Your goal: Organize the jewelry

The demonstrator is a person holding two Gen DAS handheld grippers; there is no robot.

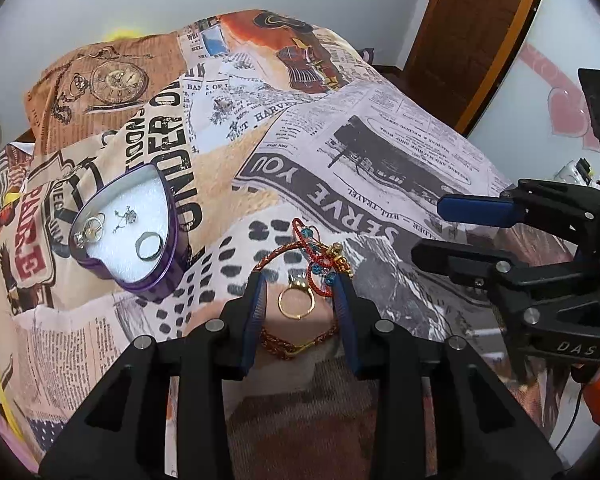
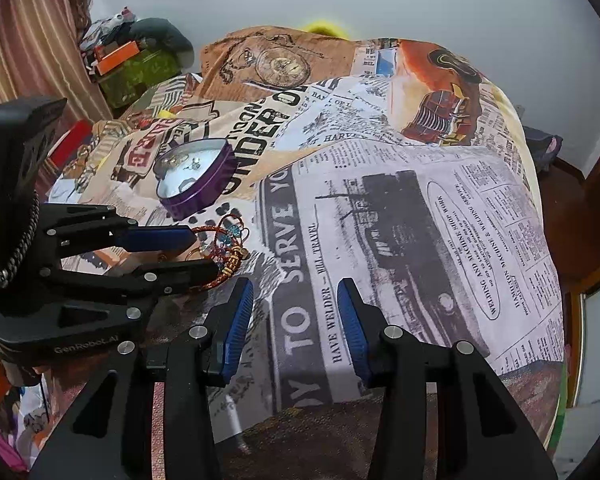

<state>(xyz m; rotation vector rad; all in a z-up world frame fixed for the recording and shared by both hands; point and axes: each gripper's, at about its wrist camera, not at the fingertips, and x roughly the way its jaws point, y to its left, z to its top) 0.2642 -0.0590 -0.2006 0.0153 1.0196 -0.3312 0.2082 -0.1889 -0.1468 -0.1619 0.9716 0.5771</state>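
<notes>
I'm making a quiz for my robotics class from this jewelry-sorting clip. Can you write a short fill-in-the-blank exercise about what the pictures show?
1. The purple tin that holds the sorted pieces is shaped like a ____.
2. Between the open fingers of the left gripper lies a ____-coloured ring.
3. The right gripper is open and holds ____.
4. The silver ring lies ____ the tin.

Missing words: heart; gold; nothing; inside

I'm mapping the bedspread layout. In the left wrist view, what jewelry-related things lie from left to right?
Purple heart-shaped box → gold ring between the left hand-held gripper fingers → right hand-held gripper.
</notes>
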